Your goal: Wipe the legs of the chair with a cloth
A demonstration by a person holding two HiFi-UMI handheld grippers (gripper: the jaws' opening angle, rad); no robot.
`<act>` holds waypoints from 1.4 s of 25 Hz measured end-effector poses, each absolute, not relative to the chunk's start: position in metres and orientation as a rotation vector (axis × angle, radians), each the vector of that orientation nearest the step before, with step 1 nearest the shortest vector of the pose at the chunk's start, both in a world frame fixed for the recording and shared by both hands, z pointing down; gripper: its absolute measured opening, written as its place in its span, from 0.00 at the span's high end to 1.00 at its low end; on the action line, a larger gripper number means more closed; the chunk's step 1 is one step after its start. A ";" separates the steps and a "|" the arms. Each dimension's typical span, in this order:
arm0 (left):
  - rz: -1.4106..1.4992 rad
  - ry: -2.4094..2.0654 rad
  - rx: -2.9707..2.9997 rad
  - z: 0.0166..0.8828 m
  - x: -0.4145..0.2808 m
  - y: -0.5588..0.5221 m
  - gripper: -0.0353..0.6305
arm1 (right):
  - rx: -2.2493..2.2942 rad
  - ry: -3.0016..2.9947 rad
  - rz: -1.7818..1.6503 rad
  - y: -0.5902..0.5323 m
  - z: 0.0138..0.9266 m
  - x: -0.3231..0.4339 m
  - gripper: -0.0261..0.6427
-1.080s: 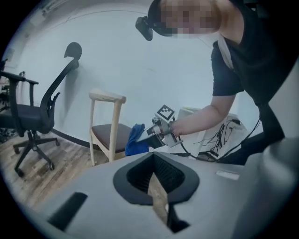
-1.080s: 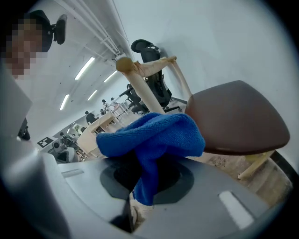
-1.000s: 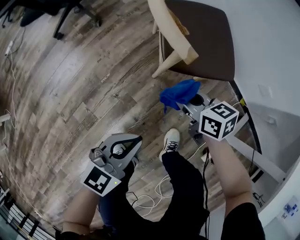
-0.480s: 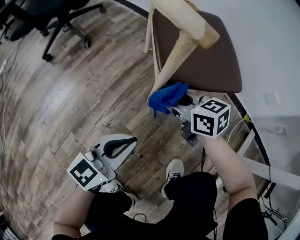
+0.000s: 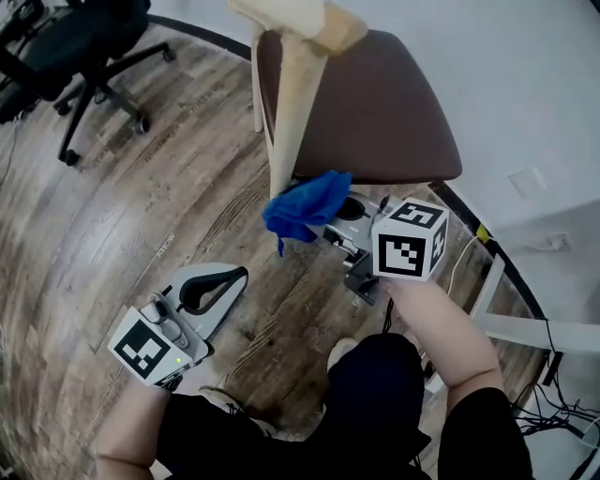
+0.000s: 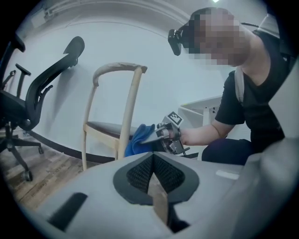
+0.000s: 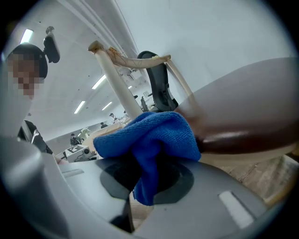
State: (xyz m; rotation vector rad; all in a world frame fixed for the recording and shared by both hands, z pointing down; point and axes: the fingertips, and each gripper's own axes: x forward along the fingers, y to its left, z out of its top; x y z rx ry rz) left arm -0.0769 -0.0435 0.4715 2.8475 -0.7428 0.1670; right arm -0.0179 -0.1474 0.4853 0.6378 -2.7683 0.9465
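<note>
Over wood-plank floor, right tongs clamp a blue cloth; left tongs closed, empty.

Cloth blue. Chair seat dark brown, legs pale wood. Floor grey-brown woodgrain planks. My right claw grey, its cube black-and-white squares. Office chair at 11 o'clock black.

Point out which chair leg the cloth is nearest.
The near leg, rising to the backrest, beside the blue cloth in the right gripper; the other leg stands farther back.
</note>
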 end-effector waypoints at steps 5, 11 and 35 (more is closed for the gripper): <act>0.173 -0.718 2.861 0.477 -0.069 -0.045 0.95 | 0.693 -2.771 0.921 -0.149 0.485 0.017 0.86; 0.185 -0.704 2.865 0.483 -0.060 -0.051 0.95 | 0.896 -2.711 0.885 -0.160 0.494 0.089 0.86; 0.277 -0.685 2.839 0.506 -0.054 -0.059 0.95 | 1.436 -2.525 1.019 -0.205 0.531 0.251 0.86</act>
